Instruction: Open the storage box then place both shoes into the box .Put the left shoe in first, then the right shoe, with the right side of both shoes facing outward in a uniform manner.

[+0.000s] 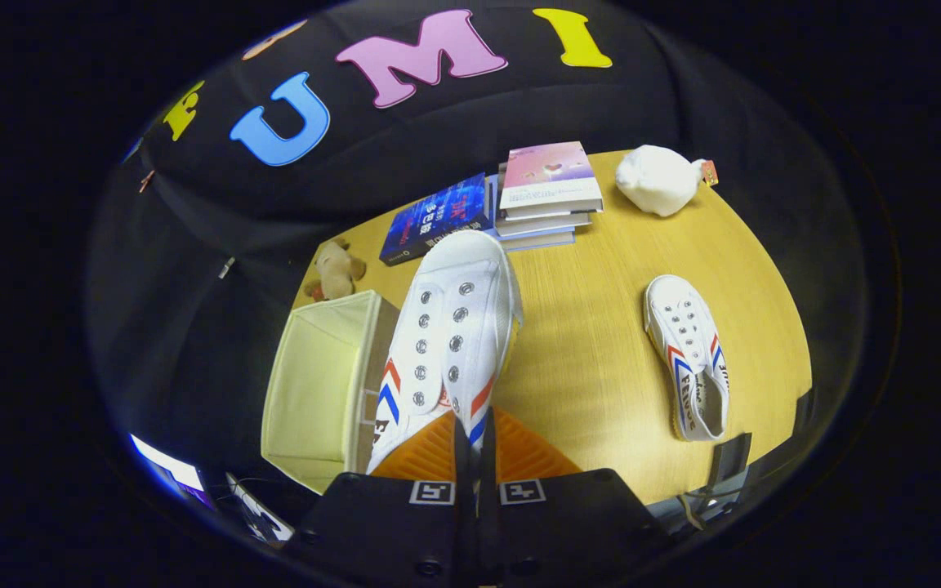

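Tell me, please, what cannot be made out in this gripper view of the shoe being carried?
- Held shoe: heel and sole hidden by the fingers of the gripper clamped on it.
- Storage box: its inside floor, cut off by its front wall.
- Blue book: near corner hidden behind the shoe's toe.

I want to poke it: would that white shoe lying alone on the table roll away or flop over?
Probably neither. The shoe on the table rests flat on its sole, so a poke would likely slide it. Its cloth top looks soft and may dent. The gripper is shut on the other shoe, which suggests such a shoe is light.
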### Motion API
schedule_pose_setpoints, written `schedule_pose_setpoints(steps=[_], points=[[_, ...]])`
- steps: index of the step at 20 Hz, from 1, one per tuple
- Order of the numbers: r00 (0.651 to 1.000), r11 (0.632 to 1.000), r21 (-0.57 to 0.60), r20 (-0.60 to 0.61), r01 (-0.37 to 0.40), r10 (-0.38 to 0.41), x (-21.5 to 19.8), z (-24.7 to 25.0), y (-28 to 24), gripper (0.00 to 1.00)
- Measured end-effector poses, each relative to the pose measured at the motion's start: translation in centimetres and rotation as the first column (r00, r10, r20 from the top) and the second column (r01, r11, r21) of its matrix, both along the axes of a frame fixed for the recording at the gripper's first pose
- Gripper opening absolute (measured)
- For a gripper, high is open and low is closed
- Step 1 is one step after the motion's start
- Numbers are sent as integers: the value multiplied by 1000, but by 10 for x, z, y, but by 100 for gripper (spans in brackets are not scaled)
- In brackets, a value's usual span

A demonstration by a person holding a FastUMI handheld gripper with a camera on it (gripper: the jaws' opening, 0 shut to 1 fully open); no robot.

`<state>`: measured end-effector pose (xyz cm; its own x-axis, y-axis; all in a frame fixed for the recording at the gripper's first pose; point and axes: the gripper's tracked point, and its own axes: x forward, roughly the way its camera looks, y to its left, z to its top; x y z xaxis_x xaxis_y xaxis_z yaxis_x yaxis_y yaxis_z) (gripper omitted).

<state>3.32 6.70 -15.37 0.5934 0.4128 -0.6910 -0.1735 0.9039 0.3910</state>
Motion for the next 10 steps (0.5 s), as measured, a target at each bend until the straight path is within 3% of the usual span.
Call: schedule_pose_setpoints(steps=[5,10], points=[[999,994,111,36,-13,9,-17,50,62,5],[998,981,187,-16,-59,63,-31,44,135,5]])
